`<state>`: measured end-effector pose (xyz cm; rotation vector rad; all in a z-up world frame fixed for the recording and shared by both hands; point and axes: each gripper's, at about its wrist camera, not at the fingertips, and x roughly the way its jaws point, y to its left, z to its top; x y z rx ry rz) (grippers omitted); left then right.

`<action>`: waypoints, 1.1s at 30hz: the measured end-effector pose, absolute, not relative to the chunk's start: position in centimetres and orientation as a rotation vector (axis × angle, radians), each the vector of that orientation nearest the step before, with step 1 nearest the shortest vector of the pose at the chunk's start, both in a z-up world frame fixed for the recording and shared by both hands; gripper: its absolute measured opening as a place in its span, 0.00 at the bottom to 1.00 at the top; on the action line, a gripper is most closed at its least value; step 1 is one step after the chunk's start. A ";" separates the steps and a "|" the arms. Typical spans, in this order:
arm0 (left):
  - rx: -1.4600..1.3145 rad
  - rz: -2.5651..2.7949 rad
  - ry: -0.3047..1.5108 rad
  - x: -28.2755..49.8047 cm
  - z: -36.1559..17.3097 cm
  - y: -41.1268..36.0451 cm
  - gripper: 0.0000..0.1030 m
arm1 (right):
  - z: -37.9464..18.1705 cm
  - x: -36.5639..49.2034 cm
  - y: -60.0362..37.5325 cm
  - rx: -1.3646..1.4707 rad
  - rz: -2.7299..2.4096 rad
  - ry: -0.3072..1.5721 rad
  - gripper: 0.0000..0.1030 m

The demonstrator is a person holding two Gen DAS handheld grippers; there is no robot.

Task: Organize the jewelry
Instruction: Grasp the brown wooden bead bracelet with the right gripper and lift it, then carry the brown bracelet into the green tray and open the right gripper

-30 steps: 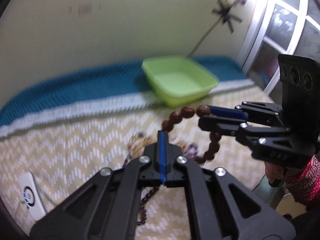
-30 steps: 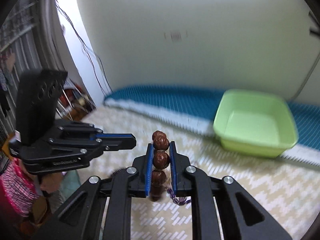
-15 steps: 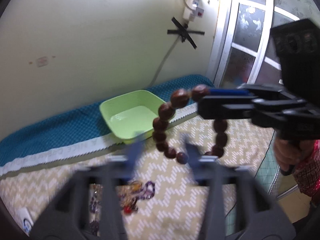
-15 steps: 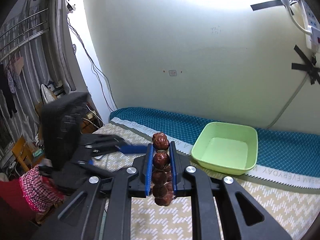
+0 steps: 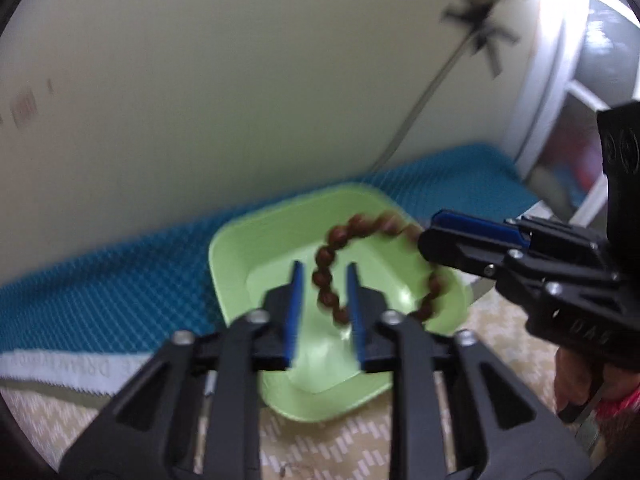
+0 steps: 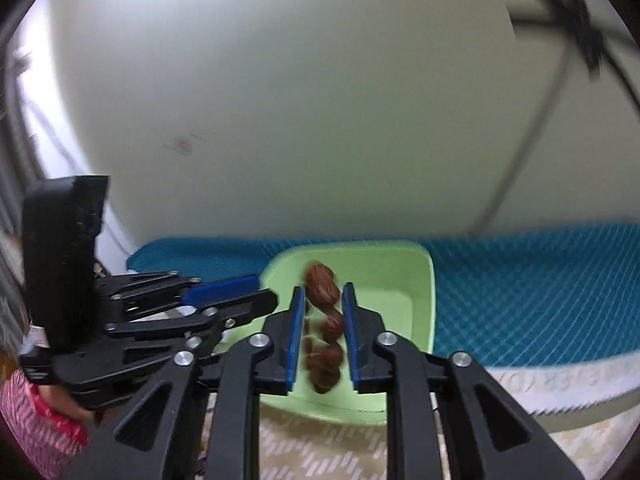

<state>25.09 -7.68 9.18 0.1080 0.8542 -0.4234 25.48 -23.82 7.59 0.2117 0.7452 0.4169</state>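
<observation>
1. Brown wooden bead bracelet (image 5: 362, 272) hangs in the air over the lime-green plastic tray (image 5: 240, 264), blurred by motion; in the right wrist view the beads (image 6: 326, 316) show as a vertical string in front of the tray (image 6: 416, 280).
2. Right gripper (image 6: 322, 320): blue-padded fingers (image 6: 297, 336) stand apart, beads sit in the gap between them. Cannot tell for sure if the pads touch the beads; a gap shows on both sides in the right wrist view.
3. From the left wrist view, the right gripper (image 5: 430, 240) comes in from the right, its tip at the right side of the bracelet loop, above the tray's right rim.
4. Left gripper (image 5: 324, 284): fingers (image 5: 294, 312) apart, nothing clamped; the bracelet's left side appears between them but farther away, over the tray.
5. In the right wrist view the left gripper (image 6: 264, 294) sits on the left, tip just beside the tray's left rim.
6. Tray rests on a teal textured mat (image 5: 100, 280) along the pale wall (image 5: 240, 80), near edge over the beige zigzag-pattern cloth (image 5: 340, 448).
7. Black cable (image 5: 424, 100) runs down the wall behind the tray.
</observation>
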 end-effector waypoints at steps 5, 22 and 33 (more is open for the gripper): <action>0.073 -0.408 0.838 23.5 10.5 -4.5 0.26 | 6.5 23.6 -24.5 0.282 0.421 0.703 0.15; -0.136 -0.193 0.808 0.9 8.8 12.6 0.45 | 5.0 5.8 -16.5 0.373 0.568 0.724 0.18; -0.055 -0.243 0.849 -2.9 3.9 10.1 0.45 | -0.5 2.1 -13.8 0.258 0.580 0.892 0.21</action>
